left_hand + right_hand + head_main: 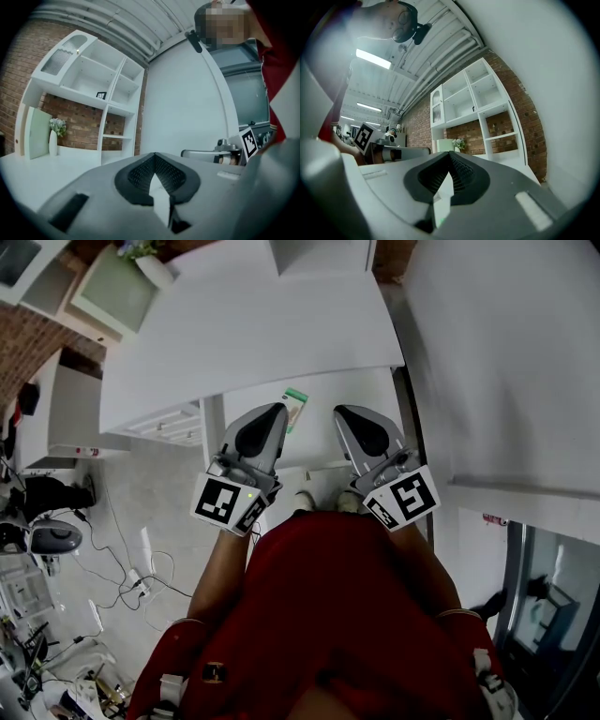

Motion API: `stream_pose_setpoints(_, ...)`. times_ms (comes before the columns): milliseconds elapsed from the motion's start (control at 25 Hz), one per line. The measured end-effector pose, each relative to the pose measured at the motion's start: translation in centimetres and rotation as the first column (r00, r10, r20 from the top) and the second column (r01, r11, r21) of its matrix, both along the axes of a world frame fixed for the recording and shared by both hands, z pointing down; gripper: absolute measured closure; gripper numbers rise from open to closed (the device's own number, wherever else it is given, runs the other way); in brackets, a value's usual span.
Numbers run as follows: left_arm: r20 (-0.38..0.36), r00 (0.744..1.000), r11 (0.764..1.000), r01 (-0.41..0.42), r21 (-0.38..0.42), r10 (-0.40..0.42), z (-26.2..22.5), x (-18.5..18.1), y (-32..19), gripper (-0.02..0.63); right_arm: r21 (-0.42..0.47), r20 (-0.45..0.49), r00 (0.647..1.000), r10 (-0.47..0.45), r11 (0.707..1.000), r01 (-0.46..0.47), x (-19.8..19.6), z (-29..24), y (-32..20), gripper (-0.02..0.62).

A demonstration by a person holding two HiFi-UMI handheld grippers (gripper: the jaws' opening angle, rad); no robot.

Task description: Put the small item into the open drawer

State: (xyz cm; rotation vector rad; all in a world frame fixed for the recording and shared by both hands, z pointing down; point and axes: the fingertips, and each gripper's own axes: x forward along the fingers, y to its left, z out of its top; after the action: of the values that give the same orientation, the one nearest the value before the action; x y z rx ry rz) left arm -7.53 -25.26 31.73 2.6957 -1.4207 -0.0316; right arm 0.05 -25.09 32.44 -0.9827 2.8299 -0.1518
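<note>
Below the white desktop (pixel 262 324), at its front edge, an open drawer (pixel 314 442) is shown in the head view w/ the small item (pixel 294 409), a green-and-white packet, lying inside toward the back. Both grippers are held above the drawer, tips directed toward the desk. The left gripper (pixel 278 412) is positioned just beside the packet, and the right gripper (pixel 340 412) near it on the opp. side, so the packet lies between the two tips. Contact btw. the left tip and the packet cannot be determined. Per the left gripper view, the jaws are closed together, pads meeting at the tip, w/ nothing held. Per the right gripper view, the jaws are likewise closed tip-to-tip, w/ nothing clamped. A white shelf unit (pixel 98 93) against a brick wall (pixel 28 70) and a vase w/ flowers (pixel 53 140) on the desktop are seen in the left gripper view. Cables (pixel 122 577) are seen on the floor at the left of the head view.
</note>
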Motion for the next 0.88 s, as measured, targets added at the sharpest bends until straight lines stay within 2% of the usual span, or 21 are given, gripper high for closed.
stream_pose_setpoints(200,-0.006,1.000,1.000,-0.009,0.012,0.009,-0.60,0.20,0.20,0.600,0.028,-0.014,1.000,0.011,1.000,-0.011,0.11,-0.51,0.43,0.584)
stream_pose_setpoints(880,-0.006,1.000,1.000,-0.008,0.003,0.008,-0.32,0.10,0.19,0.600,0.024,-0.026,1.000,0.016,1.000,-0.015,0.76,-0.29,0.52,0.584)
